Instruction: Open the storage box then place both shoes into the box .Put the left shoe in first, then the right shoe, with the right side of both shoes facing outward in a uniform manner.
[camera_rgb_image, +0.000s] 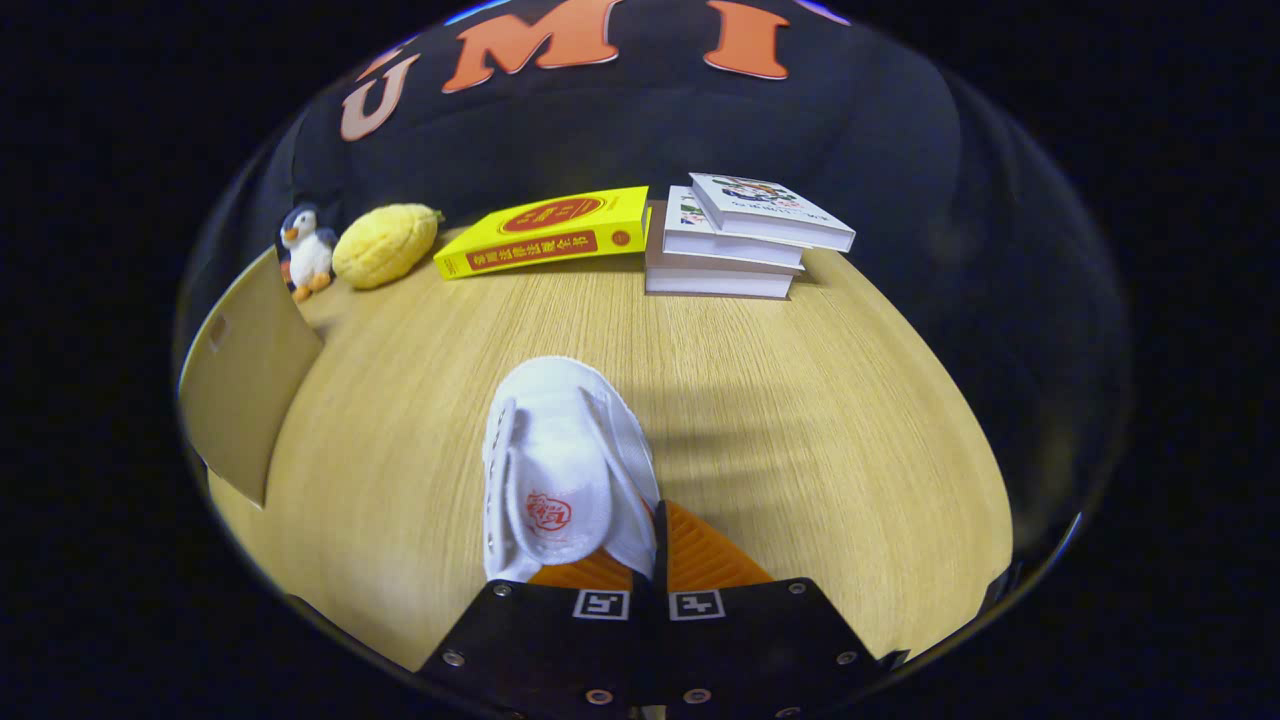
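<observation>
The gripper (655, 565) holds a white shoe (565, 465): its two orange fingers (715, 560) are drawn close together on the shoe's heel end, the left pad mostly tucked under the shoe, the right pad bare beside it, with only a thin dark slit between them. The shoe's side wall seems to be pinched in that slit, though the heel itself is hidden behind the finger mounts, so the exact grip point is hard to make out. The shoe points away from the gripper, toe toward the far side of the table (800, 420), its strap folded across the top with a small red mark on it. It appears lifted off the wood, as a soft shadow lies on the table to its right. To the left, near the table's edge, stands a tan panel (245, 385), probably a flap or wall of the box, its inside hidden from here. Along the far edge of the table, against the dark wall, sit a small penguin toy (305, 250), just beside it a yellow plush (385, 243), then a yellow book (550, 232) lying flat, and touching its right end a stack of white books (745, 240), the top one turned askew.
</observation>
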